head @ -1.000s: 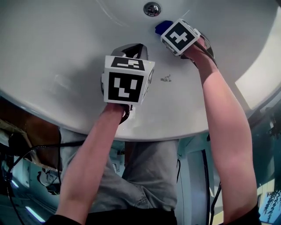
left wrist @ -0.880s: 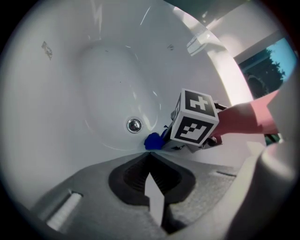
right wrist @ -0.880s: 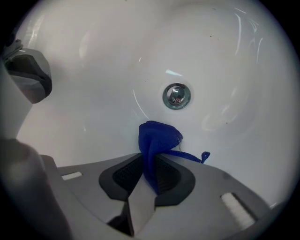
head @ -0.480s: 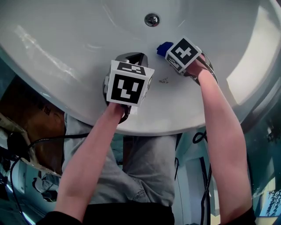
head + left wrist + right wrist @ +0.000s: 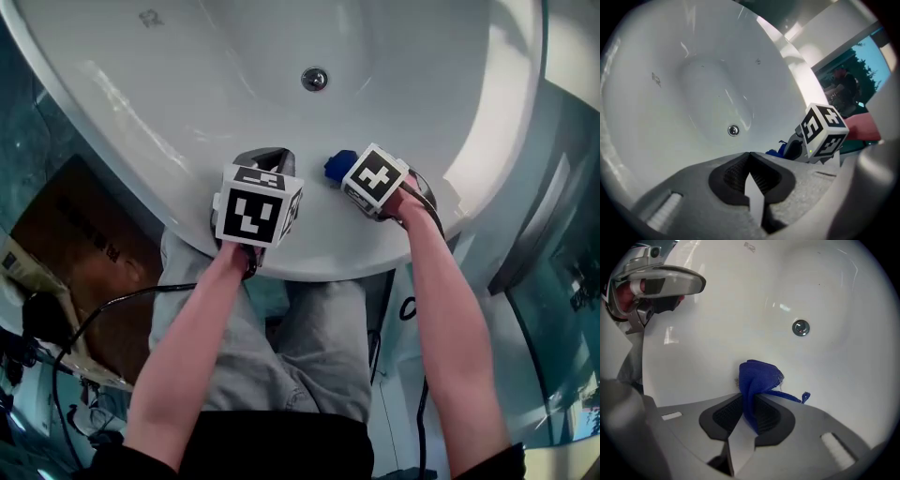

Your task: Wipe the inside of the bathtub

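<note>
The white bathtub (image 5: 187, 84) fills the head view, with its metal drain (image 5: 314, 79) up the middle. My right gripper (image 5: 349, 178) is shut on a blue cloth (image 5: 338, 165), held over the tub's near inner wall. In the right gripper view the blue cloth (image 5: 757, 383) sticks out from between the jaws, with the drain (image 5: 800, 327) beyond it. My left gripper (image 5: 265, 159) hovers just left of the right one, shut with nothing between its jaws. The left gripper view shows the tub basin, the drain (image 5: 733, 130) and the right gripper's marker cube (image 5: 824, 132).
The tub's near rim (image 5: 309, 267) curves in front of the person's legs. A brown cardboard box (image 5: 80, 244) and black cables (image 5: 94, 314) lie on the floor at the left. Glass panels (image 5: 553, 281) stand to the right of the tub.
Both grippers have pulled back toward the tub's near rim, and the view now takes in more of the tub. The cloth stays clamped in the right gripper.
</note>
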### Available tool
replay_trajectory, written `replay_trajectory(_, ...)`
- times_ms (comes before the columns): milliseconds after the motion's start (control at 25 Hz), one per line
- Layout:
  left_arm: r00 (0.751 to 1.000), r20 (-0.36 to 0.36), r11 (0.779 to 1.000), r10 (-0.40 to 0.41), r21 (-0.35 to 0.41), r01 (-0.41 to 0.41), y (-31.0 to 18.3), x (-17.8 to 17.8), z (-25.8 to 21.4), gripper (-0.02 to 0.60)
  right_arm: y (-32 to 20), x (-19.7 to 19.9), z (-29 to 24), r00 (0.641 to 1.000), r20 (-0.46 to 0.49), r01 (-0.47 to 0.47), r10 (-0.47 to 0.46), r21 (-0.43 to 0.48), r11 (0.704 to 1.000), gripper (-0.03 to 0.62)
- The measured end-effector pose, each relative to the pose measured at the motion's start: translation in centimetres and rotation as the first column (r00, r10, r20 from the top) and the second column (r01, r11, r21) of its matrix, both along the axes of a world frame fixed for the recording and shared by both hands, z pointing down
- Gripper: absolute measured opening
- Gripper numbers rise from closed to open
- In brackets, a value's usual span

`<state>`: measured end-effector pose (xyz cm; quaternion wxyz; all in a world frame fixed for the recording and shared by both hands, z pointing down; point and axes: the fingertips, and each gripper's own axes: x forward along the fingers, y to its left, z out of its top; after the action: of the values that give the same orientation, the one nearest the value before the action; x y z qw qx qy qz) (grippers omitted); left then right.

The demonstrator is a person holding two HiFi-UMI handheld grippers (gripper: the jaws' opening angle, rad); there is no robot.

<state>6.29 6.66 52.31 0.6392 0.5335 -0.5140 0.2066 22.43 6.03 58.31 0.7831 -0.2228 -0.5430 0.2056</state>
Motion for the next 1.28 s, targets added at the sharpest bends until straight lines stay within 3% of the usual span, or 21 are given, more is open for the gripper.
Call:
replay_trajectory(360, 0.999, 0.04, 0.998, 0.007, 0.058, -0.01, 0.6, 0.7, -6.0, 0.005, 3.5, 0.6, -7.1, 0.999, 0.005, -0.036, 0.036, 0.013, 0.999, 0.077)
replay_trajectory(520, 0.999, 0.048, 0.998, 0.016, 0.061, -0.019, 1.1, 1.0, -8.1, 0.005, 3.7, 2.5, -10.6, 0.998, -0.061, -0.008, 0.011, 0.054, 0.998, 0.077)
replay_trajectory(640, 0.998, 0.055, 0.998, 0.013, 0.064, -0.016, 1.2, 0.2, -9.5, 0.005, 6.0, 0.9, -11.8, 0.995, 0.025, -0.092, 0.091, 0.001, 0.996, 0.077)
replay_trajectory(920, 0.997, 0.072, 0.997, -0.006, 0.082, 0.0, 0.9, -1.8, -13.9, 0.005, 5.8, 1.7, -15.4, 0.992, 0.018, -0.123, 0.122, 0.084, 0.989, 0.078)
replay_trajectory(1080, 0.992, 0.124, 0.985, -0.032, 0.172, 0.01, -1.9, -4.4, -17.2, 0.005, 4.1, -1.1, -17.5, 0.968, 0.1, -0.242, 0.232, 0.111, 0.964, 0.078)
replay_trajectory(1200, 0.99, 0.135, 0.982, -0.043, 0.187, 0.018, -2.9, -5.4, -19.0, 0.005, 2.5, -5.9, -19.3, 0.91, 0.281, -0.344, 0.304, 0.104, 0.933, 0.078)
replay_trajectory(1280, 0.988, 0.149, 0.979, -0.05, 0.201, 0.019, -3.2, -5.8, -20.4, 0.005, 2.1, -7.7, -21.1, 0.873, 0.34, -0.4, 0.35, 0.086, 0.912, 0.078)
